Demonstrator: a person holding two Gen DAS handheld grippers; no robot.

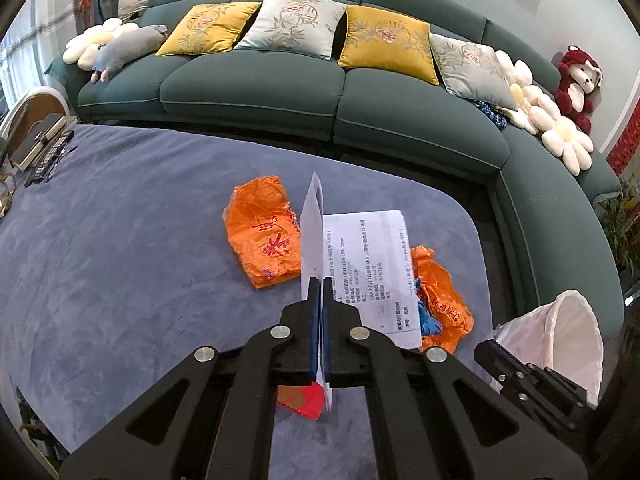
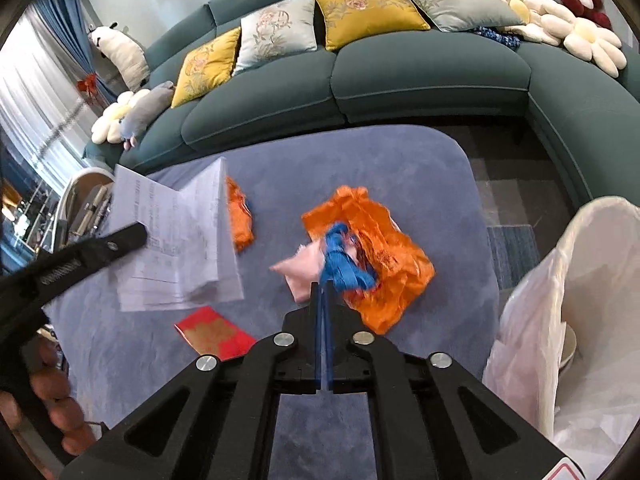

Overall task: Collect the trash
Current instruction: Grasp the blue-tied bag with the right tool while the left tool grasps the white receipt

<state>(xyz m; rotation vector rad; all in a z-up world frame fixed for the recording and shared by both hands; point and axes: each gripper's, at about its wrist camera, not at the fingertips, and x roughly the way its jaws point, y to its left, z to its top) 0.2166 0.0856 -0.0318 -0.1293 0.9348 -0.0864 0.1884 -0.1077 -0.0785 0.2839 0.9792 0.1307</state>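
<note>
My left gripper (image 1: 320, 280) is clamped on the printed paper (image 1: 316, 232): light, floppy, edge grip works. My right gripper (image 2: 323, 286) is closed; the blue scrap (image 2: 340, 260) sits at its tips, grip unclear. Soft, snaggy orange bag (image 2: 380, 264) just beyond, lined bin (image 2: 580, 300) to its right.

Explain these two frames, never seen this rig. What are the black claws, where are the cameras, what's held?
No robot: a person carries one hand-held gripper per hand, each with a fisheye camera looking along its fingers. Left view: the left hand-held gripper is shut on a printed paper sheet. Right view: the right hand-held gripper appears shut on a blue strip. On the blue-grey table lie two orange plastic bags and a red envelope. A white-lined trash bin stands to the right.
</note>
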